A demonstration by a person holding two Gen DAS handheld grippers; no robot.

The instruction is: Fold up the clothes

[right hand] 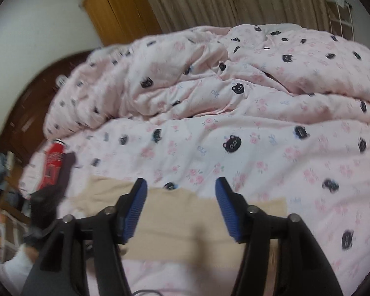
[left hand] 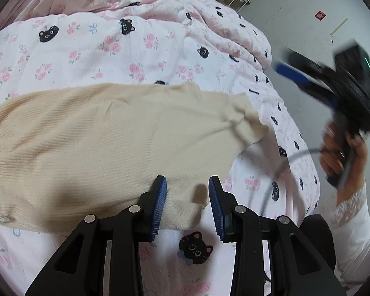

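1. While the floral quilt [left hand: 140, 56] with its black cat faces covers the whole bed beyond and beneath both claws, it is bunched into ridges at the far side; this soft, uneven ground could let a fold sag.
2. Spread flat on the quilt, the cream ribbed garment [left hand: 106, 135] reaches from just under the left gripper [left hand: 187, 185] away to that claw's left. One short sleeve points off to its right. No crease or doubled layer shows plainly, so it could be laid out for folding or partly folded already; the pictures do not settle which.
3. Hovering over the garment's near hem, the left gripper has its jaws standing well apart and holds nothing. One corner of the hem lies between the blue pads [left hand: 160, 204].
4. Seen from its own camera, the right gripper [right hand: 180, 185] also gapes wide and empty, above the garment's near edge. In the left view it is blurred, off to the left claw's right, held by a hand [left hand: 342, 153] in a white sleeve.
5. Far to the right claw's left, a red packet [right hand: 52, 162] and a dark cloth lie on the bed, well clear of the garment.
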